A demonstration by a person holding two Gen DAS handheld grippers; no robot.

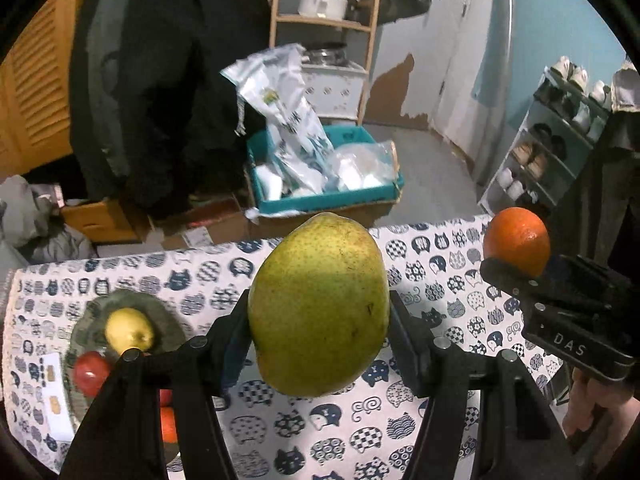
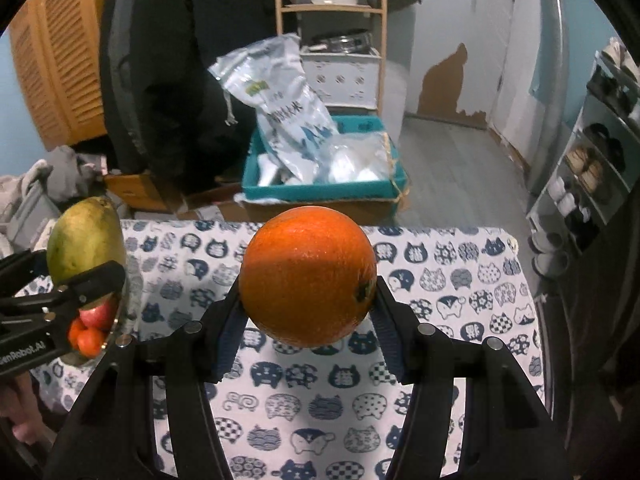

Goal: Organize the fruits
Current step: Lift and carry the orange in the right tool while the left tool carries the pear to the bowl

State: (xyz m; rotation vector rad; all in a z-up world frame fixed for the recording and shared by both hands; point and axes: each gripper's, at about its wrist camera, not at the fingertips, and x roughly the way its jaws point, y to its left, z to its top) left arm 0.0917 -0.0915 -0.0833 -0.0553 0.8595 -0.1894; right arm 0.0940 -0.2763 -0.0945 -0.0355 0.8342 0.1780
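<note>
My left gripper (image 1: pixel 319 320) is shut on a large green mango (image 1: pixel 319 304), held up above the cat-print tablecloth (image 1: pixel 312 432). My right gripper (image 2: pixel 308 300) is shut on an orange (image 2: pixel 308 276), also lifted off the table. In the left wrist view the orange (image 1: pixel 517 240) shows at the right in the other gripper. In the right wrist view the mango (image 2: pixel 82 238) shows at the left. A metal plate (image 1: pixel 164 316) on the left of the table holds a yellow fruit (image 1: pixel 129 329), a red apple (image 1: pixel 91 372) and small orange fruits (image 2: pixel 89 340).
Beyond the table's far edge stands a teal box (image 2: pixel 320 192) with plastic bags. A wooden shelf (image 2: pixel 332 8) with a pot is behind it. A shoe rack (image 1: pixel 548 148) lines the right wall. Dark coats (image 1: pixel 168 80) hang at the left. A white card (image 1: pixel 54 396) lies by the plate.
</note>
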